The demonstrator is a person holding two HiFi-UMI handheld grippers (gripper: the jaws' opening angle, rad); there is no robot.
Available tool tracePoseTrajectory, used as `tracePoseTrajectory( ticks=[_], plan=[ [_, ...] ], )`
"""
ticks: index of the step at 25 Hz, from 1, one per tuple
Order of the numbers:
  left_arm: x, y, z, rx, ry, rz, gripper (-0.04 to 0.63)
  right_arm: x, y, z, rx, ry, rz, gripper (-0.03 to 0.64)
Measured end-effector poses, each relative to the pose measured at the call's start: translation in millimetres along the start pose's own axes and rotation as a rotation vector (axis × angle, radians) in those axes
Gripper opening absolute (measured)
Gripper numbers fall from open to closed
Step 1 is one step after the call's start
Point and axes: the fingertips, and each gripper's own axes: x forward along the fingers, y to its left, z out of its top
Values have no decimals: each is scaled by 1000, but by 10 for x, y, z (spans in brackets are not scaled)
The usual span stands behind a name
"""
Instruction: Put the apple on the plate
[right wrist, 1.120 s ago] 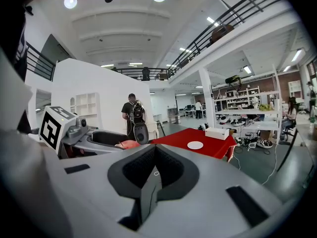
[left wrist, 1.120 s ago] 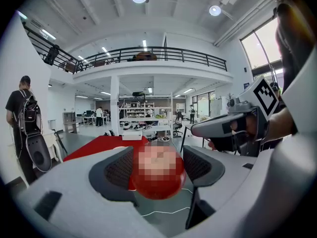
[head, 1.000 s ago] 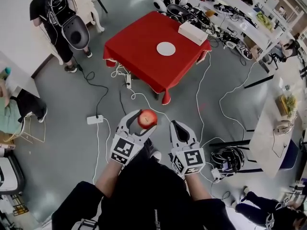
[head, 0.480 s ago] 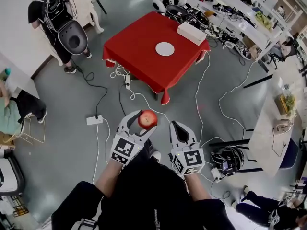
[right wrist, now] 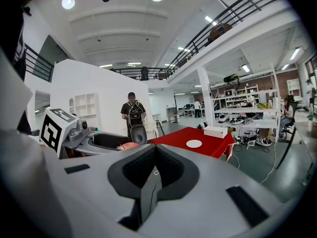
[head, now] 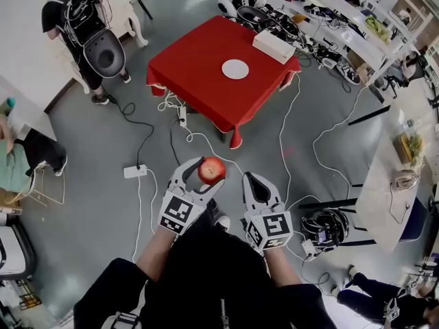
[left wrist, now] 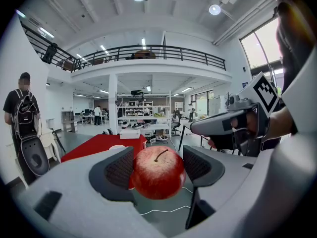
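Your left gripper point(head: 206, 175) clamps the apple point(left wrist: 157, 172) by its sides, well short of the plate point(head: 235, 68) on the red worktop point(head: 195, 70), so it cannot roll free, while your right gripper point(head: 255, 183), pressed together on nothing, hangs beside it.

In the left gripper view the apple point(left wrist: 157, 173) hides a corner of the table point(left wrist: 86, 145), and the plate point(left wrist: 118, 147) on it shows only as a sliver. Clutter point(left wrist: 143, 125) beyond the table is too small to tell.

White box point(head: 274, 46) near the plate point(head: 235, 69)
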Motion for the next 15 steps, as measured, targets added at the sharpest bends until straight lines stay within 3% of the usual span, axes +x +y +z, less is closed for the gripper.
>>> tracePoseTrajectory(
  ticks=[15],
  plan=[
    [201, 58, 12, -1, 11, -18, 314, 91, -137, -10, 8, 10, -4, 11]
  ],
)
